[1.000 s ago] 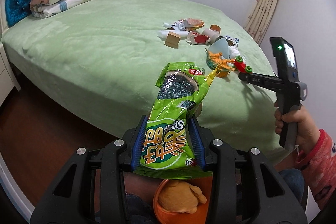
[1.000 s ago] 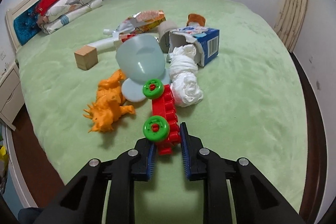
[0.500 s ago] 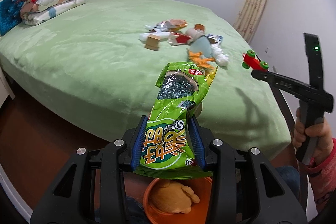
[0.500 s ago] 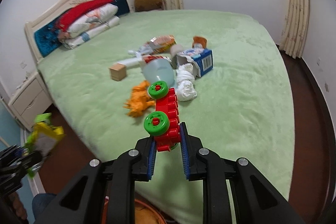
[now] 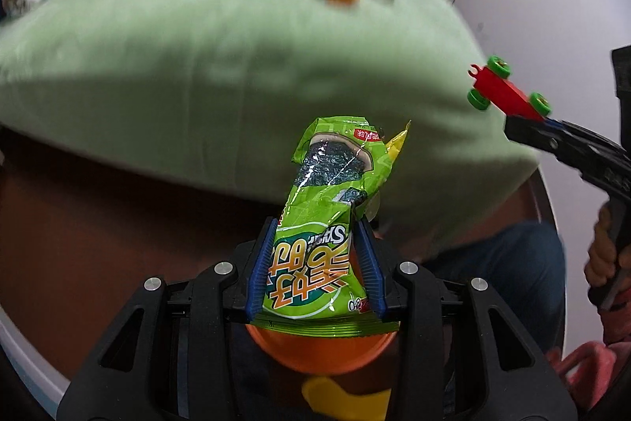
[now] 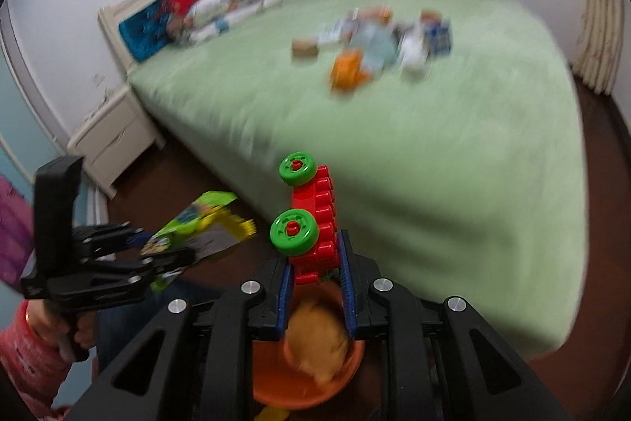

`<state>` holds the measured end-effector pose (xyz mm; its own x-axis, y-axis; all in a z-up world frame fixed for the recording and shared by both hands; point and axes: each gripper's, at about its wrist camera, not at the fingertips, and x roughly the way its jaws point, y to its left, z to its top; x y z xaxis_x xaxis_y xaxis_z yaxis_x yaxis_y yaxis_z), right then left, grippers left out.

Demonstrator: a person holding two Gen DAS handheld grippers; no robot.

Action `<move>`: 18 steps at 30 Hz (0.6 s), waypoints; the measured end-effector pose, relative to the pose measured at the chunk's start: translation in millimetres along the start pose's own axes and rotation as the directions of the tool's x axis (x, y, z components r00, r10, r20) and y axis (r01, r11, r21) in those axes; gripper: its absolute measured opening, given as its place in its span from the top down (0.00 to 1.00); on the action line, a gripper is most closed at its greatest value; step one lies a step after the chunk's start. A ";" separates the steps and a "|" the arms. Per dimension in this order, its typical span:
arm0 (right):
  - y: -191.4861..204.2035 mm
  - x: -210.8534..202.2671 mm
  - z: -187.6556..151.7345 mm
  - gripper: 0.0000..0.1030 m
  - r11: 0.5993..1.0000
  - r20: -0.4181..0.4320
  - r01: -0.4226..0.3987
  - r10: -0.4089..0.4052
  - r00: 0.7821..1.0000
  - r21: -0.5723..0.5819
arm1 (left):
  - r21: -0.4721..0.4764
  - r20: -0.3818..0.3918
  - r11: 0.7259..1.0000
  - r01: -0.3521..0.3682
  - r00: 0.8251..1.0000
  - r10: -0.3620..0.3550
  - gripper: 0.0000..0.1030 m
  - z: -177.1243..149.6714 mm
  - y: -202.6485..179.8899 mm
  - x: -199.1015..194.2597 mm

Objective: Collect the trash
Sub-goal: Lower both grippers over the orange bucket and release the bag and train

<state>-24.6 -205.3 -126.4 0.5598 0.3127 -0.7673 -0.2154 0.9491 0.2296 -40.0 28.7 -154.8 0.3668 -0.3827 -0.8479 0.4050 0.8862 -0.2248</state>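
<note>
My left gripper is shut on a crumpled green snack bag, held over an orange bowl on the floor beside the bed. My right gripper is shut on a red toy car with green wheels, held above the same orange bowl, which holds a tan plush toy. The toy car and right gripper also show at the right of the left wrist view. The bag and left gripper show at the left of the right wrist view.
A green bed carries a blurred pile of litter and toys, including an orange toy and a wooden block. Pillows lie at the headboard. A white nightstand stands beside the bed. Dark wood floor surrounds it.
Both grippers have pulled back from the bed and dropped lower toward the floor, over the orange bowl. The bag and the toy car stay gripped.
</note>
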 end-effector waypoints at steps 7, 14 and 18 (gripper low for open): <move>1.5 58.4 -58.3 0.80 0.999 -0.211 -0.026 0.036 0.977 0.048 | -0.055 -0.204 0.997 -0.056 0.978 0.043 0.62 -46.6 2.3 65.5; 1.7 97.8 -96.1 0.80 0.994 -0.356 -0.042 0.074 0.931 0.097 | -0.097 -0.336 0.991 -0.091 0.940 0.053 0.62 -68.8 8.1 108.4; -0.5 106.7 -103.3 0.50 0.994 -0.391 -0.030 0.068 0.918 0.103 | -0.098 -0.365 0.988 -0.123 0.928 0.079 0.47 -71.8 8.0 118.2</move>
<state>-47.4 -176.2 -270.3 0.1863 0.3370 -0.9229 -0.1483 0.9382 0.3127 -53.6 9.2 -291.3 0.0666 -0.1898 -0.9796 0.2732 0.9477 -0.1650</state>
